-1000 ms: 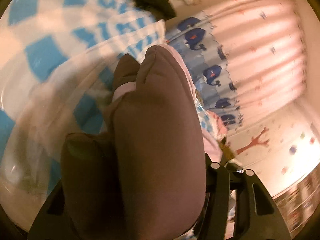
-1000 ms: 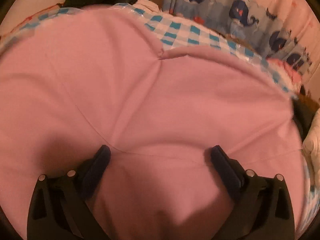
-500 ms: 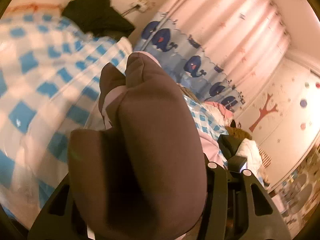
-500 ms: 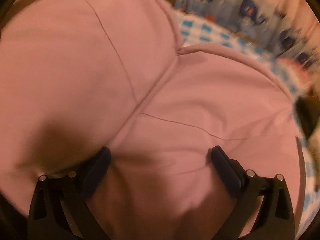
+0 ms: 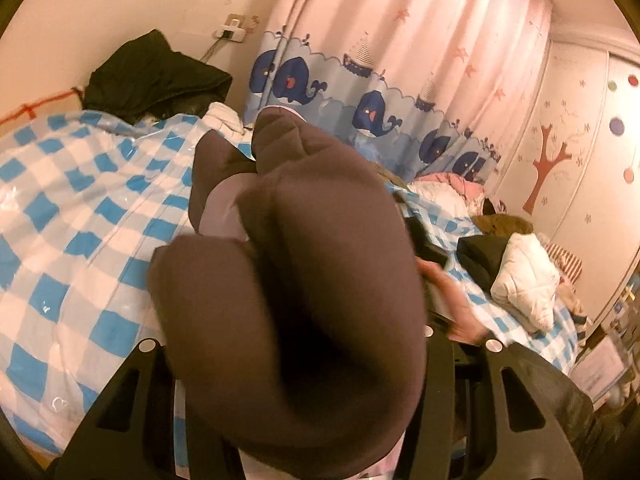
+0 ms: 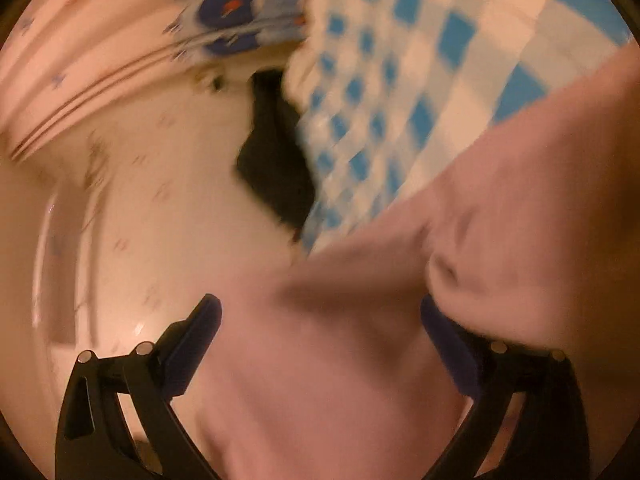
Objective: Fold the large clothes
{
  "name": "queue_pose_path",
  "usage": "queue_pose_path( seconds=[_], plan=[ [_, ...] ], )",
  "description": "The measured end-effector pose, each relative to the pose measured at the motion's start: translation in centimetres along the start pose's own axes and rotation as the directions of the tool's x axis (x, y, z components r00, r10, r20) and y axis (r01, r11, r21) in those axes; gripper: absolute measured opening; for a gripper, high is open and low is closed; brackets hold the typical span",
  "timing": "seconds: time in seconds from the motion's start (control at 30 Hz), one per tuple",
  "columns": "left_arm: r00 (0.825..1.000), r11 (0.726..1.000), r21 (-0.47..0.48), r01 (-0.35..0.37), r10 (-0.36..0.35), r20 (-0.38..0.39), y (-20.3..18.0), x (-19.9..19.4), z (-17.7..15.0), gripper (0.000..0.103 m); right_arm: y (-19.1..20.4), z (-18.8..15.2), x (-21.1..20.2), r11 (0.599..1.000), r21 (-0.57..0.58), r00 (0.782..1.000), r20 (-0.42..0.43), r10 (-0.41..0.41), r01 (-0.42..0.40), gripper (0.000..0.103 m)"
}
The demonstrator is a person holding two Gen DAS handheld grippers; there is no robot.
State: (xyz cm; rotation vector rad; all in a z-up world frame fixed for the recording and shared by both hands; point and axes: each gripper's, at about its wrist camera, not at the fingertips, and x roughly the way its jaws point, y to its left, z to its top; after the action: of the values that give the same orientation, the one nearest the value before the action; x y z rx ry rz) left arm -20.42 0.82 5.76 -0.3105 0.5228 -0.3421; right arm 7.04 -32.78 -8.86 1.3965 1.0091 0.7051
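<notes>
A large pink garment (image 6: 460, 280) with a dark brown part (image 5: 304, 280) is held up over the blue-checked bed cover (image 5: 80, 220). My left gripper (image 5: 296, 360) is shut on a thick bunch of the brown fabric, which hides its fingertips. My right gripper (image 6: 320, 320) stands wide open, its blue pads (image 6: 192, 340) apart, with pink cloth lying loose between the jaws. The right wrist view is blurred and tilted toward the wall.
A dark jacket (image 5: 152, 72) lies at the bed's head by the wall. A whale-print curtain (image 5: 380, 80) hangs behind. A pile of clothes with a white padded coat (image 5: 524, 276) sits at the right. A hand (image 5: 452, 304) shows beside the garment.
The left gripper has lifted and tilted up with the brown fabric, showing more of the room. The right gripper has swung sharply away from the flat pink cloth toward the wall.
</notes>
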Motion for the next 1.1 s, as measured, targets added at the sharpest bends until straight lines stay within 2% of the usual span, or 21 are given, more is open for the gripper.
queue_pose_path(
  seconds=[0.07,0.17,0.27,0.3,0.4,0.43,0.47,0.5,0.53,0.57,0.6,0.67,0.7,0.73,0.8,0.83,0.93,1.0,1.03,1.07,1.1],
  plan=[
    [1.000,0.999,0.046,-0.005,0.005,-0.004,-1.9,0.3,0.1,0.045,0.7,1.4,0.3,0.999,0.032,0.999,-0.031,-0.017,0.018,0.096],
    [1.000,0.992,0.125,0.007,-0.008,0.004,-5.2,0.5,0.0,0.045,4.9,0.4,-2.6,0.997,-0.075,0.998,-0.068,0.009,-0.014,0.096],
    [1.000,0.983,0.182,0.027,-0.028,0.002,-8.2,0.8,-0.5,0.045,9.1,-3.5,-8.7,0.938,-0.309,0.987,0.017,-0.160,0.157,0.096],
    [0.999,0.978,0.203,0.042,-0.043,-0.002,-9.5,1.1,-0.8,0.045,10.1,-4.4,-10.9,0.887,-0.387,0.968,0.079,-0.239,0.251,0.096],
    [0.996,0.966,0.241,0.094,-0.091,-0.025,-12.8,2.3,-1.6,0.045,10.7,-7.9,-16.9,0.649,-0.522,0.830,0.284,-0.480,0.554,0.096],
    [0.994,0.961,0.254,0.108,-0.103,-0.032,-13.8,2.7,-1.9,0.044,9.8,-8.3,-17.9,0.620,-0.518,0.803,0.290,-0.521,0.590,0.096],
    [0.992,0.955,0.270,0.127,-0.119,-0.045,-15.1,3.2,-2.3,0.044,8.7,-8.4,-18.6,0.614,-0.509,0.791,0.278,-0.546,0.603,0.096],
    [0.990,0.948,0.286,0.139,-0.129,-0.054,-16.1,3.6,-2.7,0.044,7.4,-8.6,-19.6,0.629,-0.498,0.793,0.254,-0.553,0.598,0.096],
    [0.988,0.939,0.307,0.151,-0.138,-0.065,-17.3,4.2,-3.2,0.044,5.8,-8.3,-20.5,0.670,-0.479,0.816,0.220,-0.534,0.567,0.096],
    [0.987,0.932,0.325,0.160,-0.143,-0.076,-18.3,4.7,-3.6,0.044,4.7,-8.4,-21.9,0.717,-0.459,0.847,0.195,-0.495,0.525,0.096],
    [0.985,0.919,0.355,0.171,-0.146,-0.095,-19.6,5.6,-4.3,0.044,3.6,-7.8,-23.4,0.799,-0.409,0.897,0.164,-0.411,0.441,0.096],
    [0.983,0.895,0.410,0.178,-0.139,-0.121,-21.6,7.0,-5.5,0.044,2.1,-6.7,-26.0,0.911,-0.298,0.956,0.147,-0.253,0.287,0.096],
    [0.982,0.873,0.454,0.179,-0.128,-0.140,-23.0,7.9,-6.5,0.044,1.8,-6.6,-26.9,0.927,-0.272,0.962,0.159,-0.221,0.258,0.096],
    [0.981,0.854,0.488,0.181,-0.121,-0.152,-24.0,8.6,-7.4,0.044,2.4,-6.3,-28.0,0.921,-0.269,0.949,0.220,-0.228,0.283,0.096],
    [0.980,0.813,0.553,0.183,-0.104,-0.173,-25.6,9.8,-9.0,0.045,4.6,-6.3,-28.8,0.863,-0.341,0.911,0.310,-0.272,0.373,0.096],
    [0.979,0.786,0.592,0.181,-0.086,-0.185,-26.7,10.5,-9.9,0.045,6.6,-6.8,-28.7,0.810,-0.408,0.892,0.348,-0.289,0.422,0.096],
    [0.980,0.715,0.680,0.161,-0.037,-0.193,-28.8,12.0,-12.2,0.048,11.6,-8.5,-25.9,0.594,-0.594,0.840,0.401,-0.367,0.543,0.096],
    [0.981,0.677,0.720,0.152,-0.016,-0.192,-29.9,12.7,-13.4,0.050,13.9,-9.6,-22.3,0.411,-0.685,0.783,0.407,-0.470,0.602,0.096],
    [0.981,0.667,0.729,0.152,-0.012,-0.193,-30.1,12.8,-13.8,0.050,13.8,-10.0,-20.7,0.333,-0.699,0.740,0.421,-0.524,0.633,0.096],
    [0.982,0.659,0.738,0.148,-0.007,-0.191,-30.3,12.7,-13.9,0.051,13.6,-10.5,-19.2,0.220,-0.704,0.666,0.455,-0.591,0.676,0.096],
    [0.982,0.655,0.741,0.147,-0.004,-0.191,-30.3,12.5,-14.0,0.053,12.8,-10.4,-17.0,0.064,-0.693,0.553,0.512,-0.657,0.718,0.096]
  ],
)
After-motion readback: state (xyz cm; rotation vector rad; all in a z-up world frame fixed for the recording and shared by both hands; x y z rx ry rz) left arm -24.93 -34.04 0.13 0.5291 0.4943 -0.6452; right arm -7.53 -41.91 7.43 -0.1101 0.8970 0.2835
